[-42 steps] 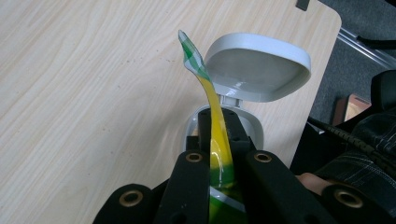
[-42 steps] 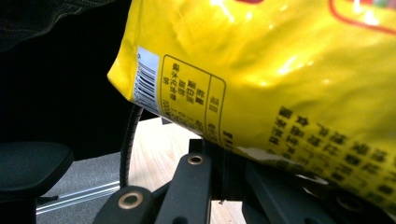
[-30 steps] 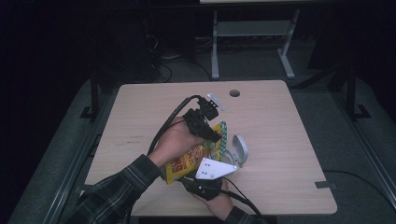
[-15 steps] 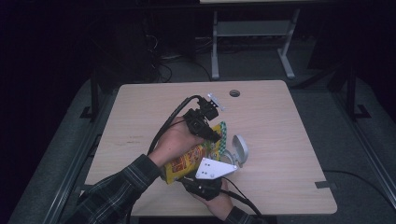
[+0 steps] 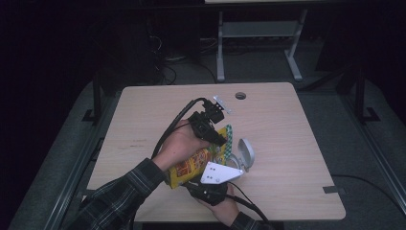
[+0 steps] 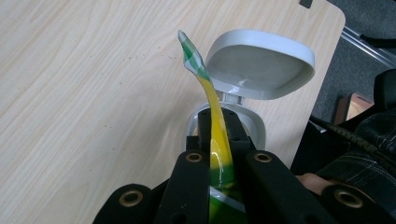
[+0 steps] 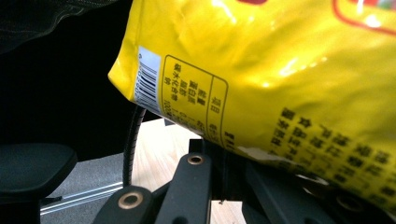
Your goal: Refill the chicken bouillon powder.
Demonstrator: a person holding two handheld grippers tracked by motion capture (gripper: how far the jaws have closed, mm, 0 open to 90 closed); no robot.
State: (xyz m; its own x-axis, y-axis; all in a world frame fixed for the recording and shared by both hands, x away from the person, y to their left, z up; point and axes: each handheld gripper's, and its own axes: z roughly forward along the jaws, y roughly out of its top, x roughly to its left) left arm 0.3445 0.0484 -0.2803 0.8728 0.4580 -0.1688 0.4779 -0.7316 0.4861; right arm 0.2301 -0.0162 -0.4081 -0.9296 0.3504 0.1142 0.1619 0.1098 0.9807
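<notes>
The left gripper (image 6: 219,163) is being kept clenched on the top seam of the yellow snack bag (image 6: 212,112); the thin sealed edge is being pinched flat betw. the two black jaws, w/ the green-checked corner rising free beyond the tips. In the high view the same gripper (image 5: 216,139) is being carried above the bag (image 5: 191,165), approx. at the middle of the surface (image 5: 287,143).

The right gripper (image 7: 224,163) is being kept clenched too, on the lower edge of the bag (image 7: 280,70), near the printed panel w/ the barcode; the grip point itself is partly being hidden by the bulging film. In the high view this gripper (image 5: 210,184) is being held at the near side, its grey plate on top.

The bag is thus being held off the surface by both ends, stretched betw. the grippers – prob. so that it is being steadied and aimed at the small white bin (image 6: 254,70) just beyond. The bin's lid is being kept flipped up, so the mouth is open toward the bag. Judged from this, the bag is either being readied for the bin or being pulled taut for opening over it; which one can't be told.
</notes>
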